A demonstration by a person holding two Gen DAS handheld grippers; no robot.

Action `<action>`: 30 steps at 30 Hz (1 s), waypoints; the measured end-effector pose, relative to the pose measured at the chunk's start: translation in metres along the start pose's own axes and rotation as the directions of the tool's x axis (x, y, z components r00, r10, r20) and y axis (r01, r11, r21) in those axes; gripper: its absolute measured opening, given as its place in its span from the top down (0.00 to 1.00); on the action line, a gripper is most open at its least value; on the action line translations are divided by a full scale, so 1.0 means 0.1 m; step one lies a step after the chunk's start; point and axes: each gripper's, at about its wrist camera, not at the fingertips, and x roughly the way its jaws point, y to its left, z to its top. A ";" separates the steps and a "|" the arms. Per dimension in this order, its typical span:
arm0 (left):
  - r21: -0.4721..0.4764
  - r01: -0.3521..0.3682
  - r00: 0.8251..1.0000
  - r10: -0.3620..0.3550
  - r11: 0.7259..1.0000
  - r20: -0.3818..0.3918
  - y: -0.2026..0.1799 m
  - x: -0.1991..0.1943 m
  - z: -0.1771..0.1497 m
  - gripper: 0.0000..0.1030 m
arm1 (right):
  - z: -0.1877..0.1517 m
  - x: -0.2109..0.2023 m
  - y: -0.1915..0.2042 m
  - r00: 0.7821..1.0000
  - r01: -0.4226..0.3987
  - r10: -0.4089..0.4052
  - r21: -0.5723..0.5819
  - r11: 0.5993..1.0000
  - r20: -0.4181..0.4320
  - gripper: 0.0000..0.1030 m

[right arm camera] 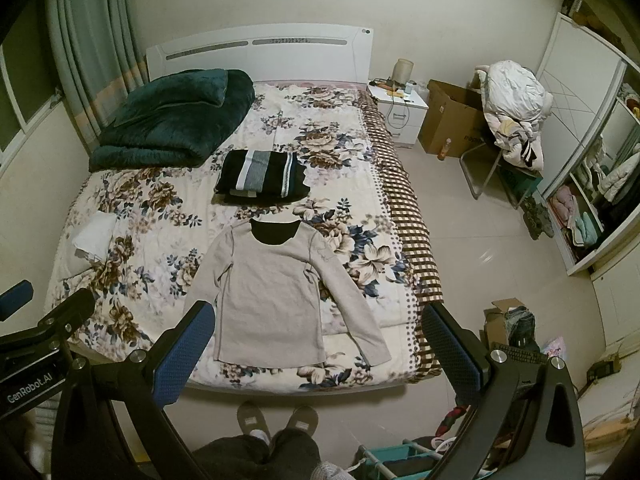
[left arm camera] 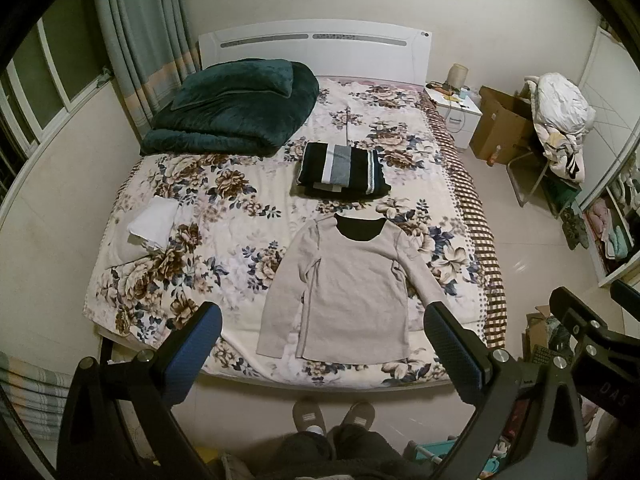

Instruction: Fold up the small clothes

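— Holding both tongs up over the foot of the bed, we have the left tongs spread wide with nothing between the blue pads, agreed?

— Agreed, and our right tongs gape the same way, gripping nothing. Below them we see our slippers on the floor.

— Nearest on the bed lies the beige sweater, flat, front up, hem toward us. We see its left sleeve tucked in along the body and the other sleeve angled out.

— Just beyond its dark collar sits the folded striped garment, close but apart. Off to the left we spot a white folded cloth.

— Farthest, by the headboard, we see the dark green quilt.
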 end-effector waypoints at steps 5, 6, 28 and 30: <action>-0.002 0.001 1.000 -0.001 1.000 0.001 0.00 0.00 0.00 0.00 | 0.00 -0.02 0.00 1.000 -0.002 0.002 0.000 1.000 0.001 0.00; -0.003 0.001 1.000 -0.001 1.000 0.001 0.00 0.00 0.00 0.00 | 0.01 -0.02 0.00 1.000 -0.001 0.001 0.000 1.000 0.001 0.00; -0.006 0.005 1.000 -0.005 1.000 0.006 0.00 0.00 0.00 0.00 | 0.00 -0.05 -0.01 1.000 -0.004 0.004 -0.001 1.000 0.006 0.00; -0.006 0.007 1.000 -0.006 1.000 0.005 0.00 0.00 0.00 0.00 | 0.01 -0.04 -0.01 1.000 -0.004 0.004 0.000 1.000 0.006 0.00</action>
